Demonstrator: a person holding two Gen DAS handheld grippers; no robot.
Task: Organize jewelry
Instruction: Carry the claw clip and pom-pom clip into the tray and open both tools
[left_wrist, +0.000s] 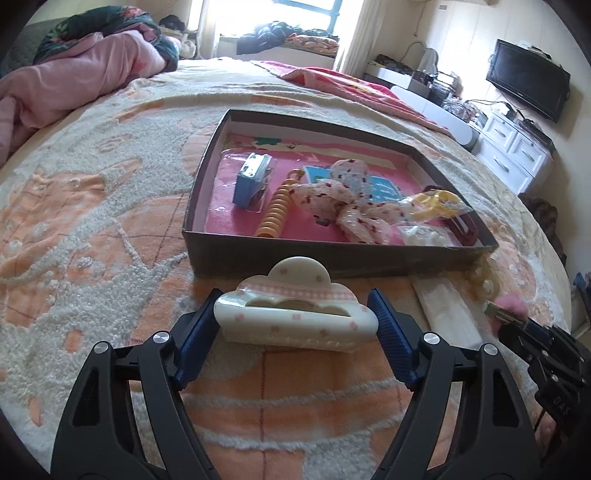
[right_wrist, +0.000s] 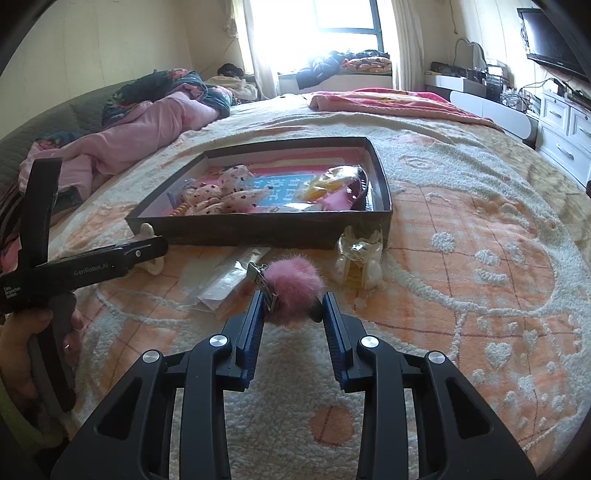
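Blue pads of the left gripper (left_wrist: 295, 325) bracket a cream cloud-shaped hair clip (left_wrist: 295, 317) on the blanket (left_wrist: 92, 258), seemingly just touching, ready to lift. Beside it, the right gripper (right_wrist: 293, 310) angles downward, clenched on a pink pompom clip (right_wrist: 293, 290). Beyond both sits the dark box (left_wrist: 332, 258) already holding accessories, their likely destination.

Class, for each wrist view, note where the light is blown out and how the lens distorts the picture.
Left wrist view: the window at the top is blown out, the bed bulges into a curve, and the corners go black. Right wrist view: the window glares white and washes out the curtain beside it, with the same fisheye bending and dark corners.
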